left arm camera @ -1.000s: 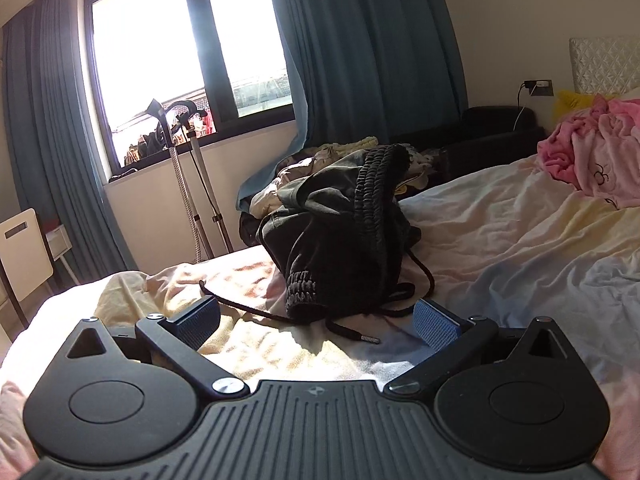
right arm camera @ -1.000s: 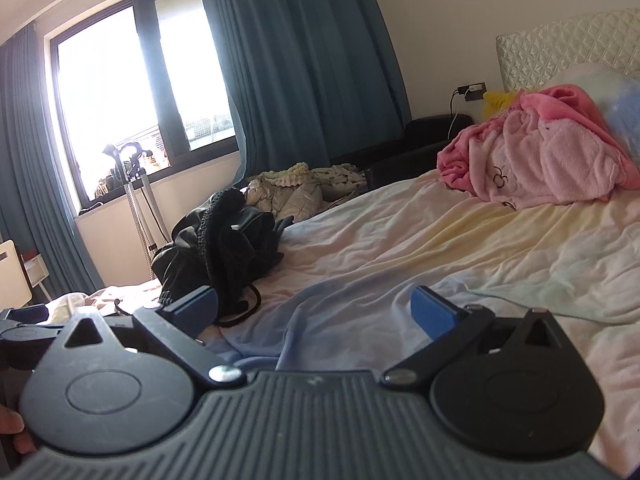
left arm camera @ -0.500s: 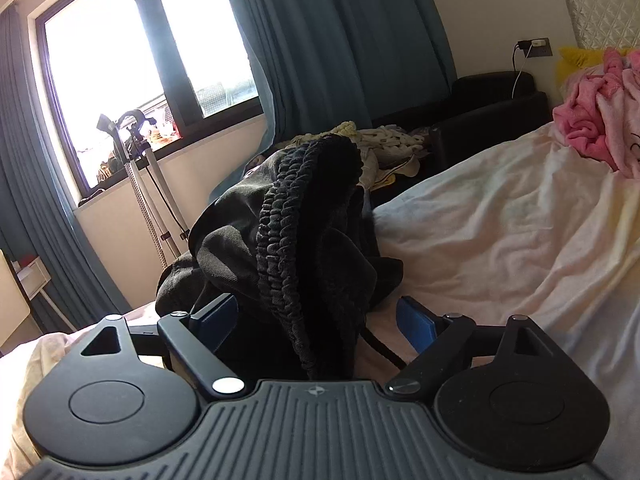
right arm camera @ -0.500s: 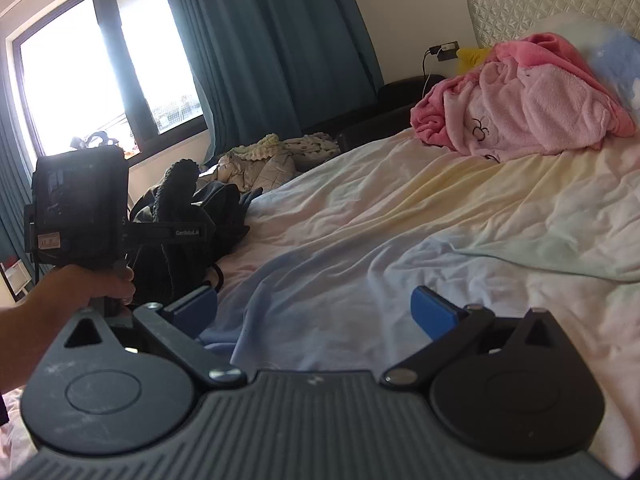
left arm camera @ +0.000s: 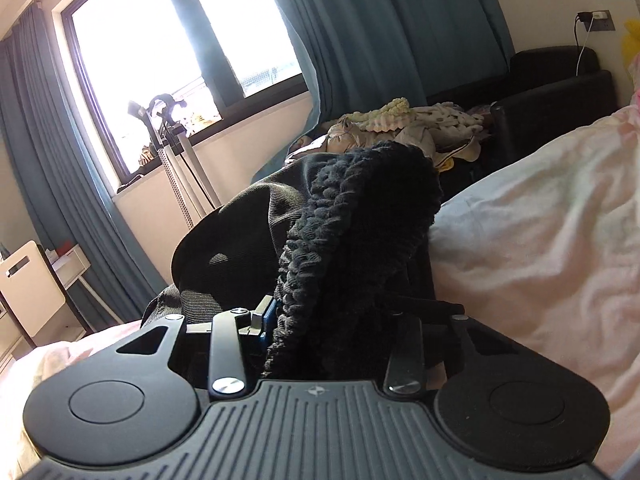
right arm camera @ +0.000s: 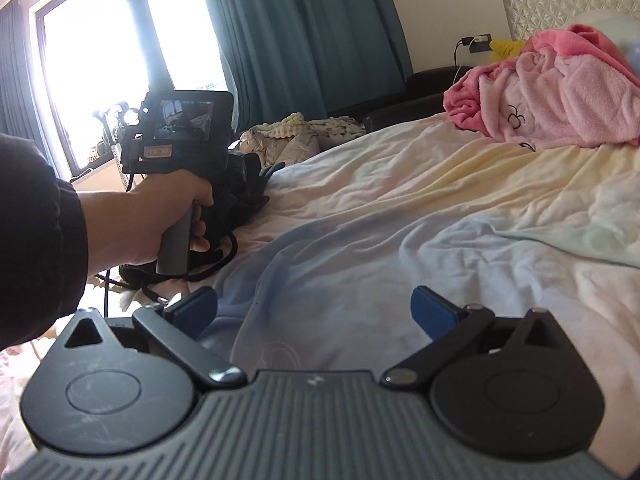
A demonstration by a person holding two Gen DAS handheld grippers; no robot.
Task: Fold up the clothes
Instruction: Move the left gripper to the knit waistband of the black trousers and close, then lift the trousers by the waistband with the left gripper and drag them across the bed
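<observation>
A crumpled black garment (left arm camera: pixel 352 216) with a ribbed waistband and drawstrings lies in a heap on the bed. My left gripper (left arm camera: pixel 332 320) is shut on its ribbed band, which fills the space between the jaws. In the right wrist view the same garment (right arm camera: pixel 240 184) sits at the left, mostly hidden behind the hand and the left gripper's body (right arm camera: pixel 180 132). My right gripper (right arm camera: pixel 314 308) is open and empty, low over the pale bedsheet (right arm camera: pixel 400 216), to the right of the garment.
A pink fleece heap (right arm camera: pixel 560 96) lies near the headboard at the far right. More clothes (left arm camera: pixel 408 124) are piled on a dark sofa (left arm camera: pixel 560 92) beyond the bed. Window, teal curtains (left arm camera: pixel 360 40) and a stand (left arm camera: pixel 176 148) are at the back left.
My left gripper has moved forward onto the black garment and closed on its ribbed band. The right gripper has shifted slightly forward and stays open.
</observation>
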